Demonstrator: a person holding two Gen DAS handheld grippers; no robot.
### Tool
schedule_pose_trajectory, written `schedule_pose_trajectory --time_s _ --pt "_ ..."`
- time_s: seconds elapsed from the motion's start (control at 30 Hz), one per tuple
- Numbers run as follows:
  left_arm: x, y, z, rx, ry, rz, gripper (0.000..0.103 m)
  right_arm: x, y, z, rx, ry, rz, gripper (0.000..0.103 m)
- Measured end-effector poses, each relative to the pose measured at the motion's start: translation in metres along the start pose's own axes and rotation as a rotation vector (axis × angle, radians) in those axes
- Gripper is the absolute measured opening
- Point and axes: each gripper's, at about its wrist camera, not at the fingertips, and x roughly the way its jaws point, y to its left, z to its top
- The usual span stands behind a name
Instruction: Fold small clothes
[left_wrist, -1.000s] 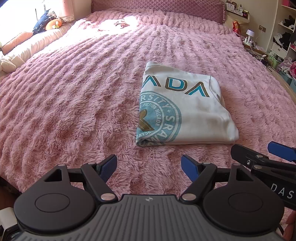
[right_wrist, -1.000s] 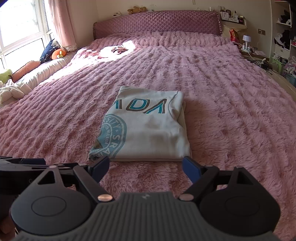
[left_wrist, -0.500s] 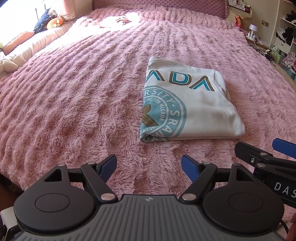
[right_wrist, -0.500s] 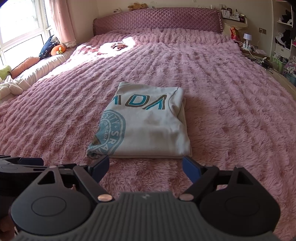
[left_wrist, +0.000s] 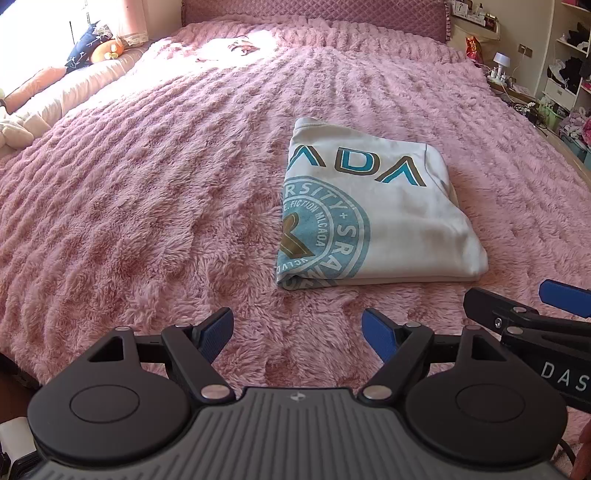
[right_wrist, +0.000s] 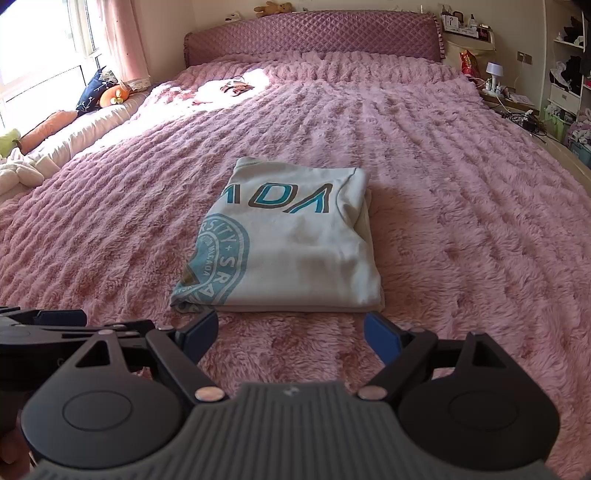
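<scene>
The shirt (right_wrist: 291, 243) lies folded in a tidy rectangle on the bed (right_wrist: 461, 206). We judge it finished; we keep the left gripper (left_wrist: 297, 332) and right gripper (right_wrist: 290, 334) wide open, empty, clear of its near edge.

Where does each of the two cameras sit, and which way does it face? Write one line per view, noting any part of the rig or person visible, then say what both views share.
Left wrist: sits on the left gripper, looking forward up the pink bed toward the headboard; its open blue fingers and the right gripper at the right edge show.
Right wrist: sits on the right gripper, facing the same way; its open fingers and the left gripper at the left edge show.
Shared: the folded white T-shirt, bed and headboard.
</scene>
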Motion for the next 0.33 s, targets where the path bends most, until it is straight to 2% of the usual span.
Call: schedule_pose_trajectory --time_s 0.33 --pt "0.001 0.0002 -0.0002 0.004 0.005 0.002 0.093 0.0011 -0.0008 0.0005 0.003 0.004 -0.001 0.082"
